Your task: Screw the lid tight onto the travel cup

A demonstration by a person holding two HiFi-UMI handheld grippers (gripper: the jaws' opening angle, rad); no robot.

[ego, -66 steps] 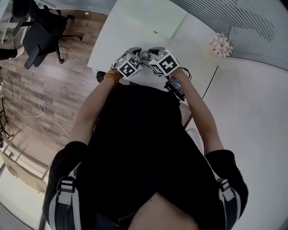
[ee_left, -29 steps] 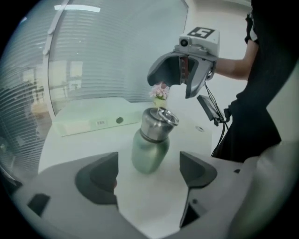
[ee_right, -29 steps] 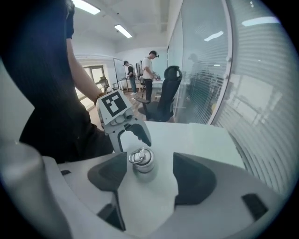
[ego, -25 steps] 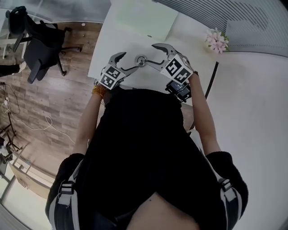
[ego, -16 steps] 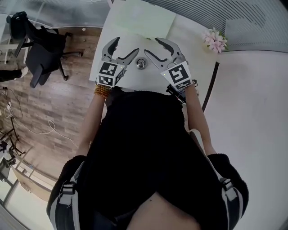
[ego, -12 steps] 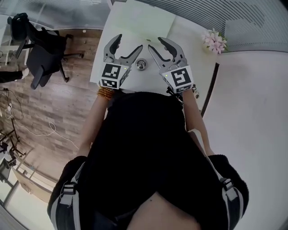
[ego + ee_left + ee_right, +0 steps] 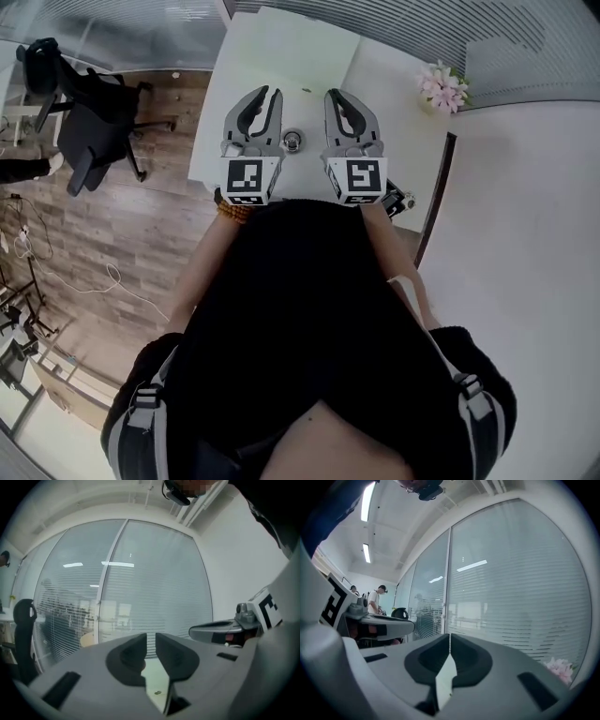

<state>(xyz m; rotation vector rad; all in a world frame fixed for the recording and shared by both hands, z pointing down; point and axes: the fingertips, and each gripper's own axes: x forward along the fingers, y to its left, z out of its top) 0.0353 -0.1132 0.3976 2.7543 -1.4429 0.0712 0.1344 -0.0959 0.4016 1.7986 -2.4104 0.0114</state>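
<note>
Desk [image 7: 384, 84] white, travel cup [image 7: 293, 141] on it, wood floor [image 7: 141, 225] and black chair [image 7: 89, 122] off left. Left tool [image 7: 263, 94] just closing to a slit, empty; right tool [image 7: 339, 96] shut tight.

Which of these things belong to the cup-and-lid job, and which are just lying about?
Part of the job: travel cup, standing on the white table; left tool, jaws just closed to a narrow gap, nothing between them; right tool, shut, empty.

Lying about: pink flowers; pale green sheet; black office chair.
</note>
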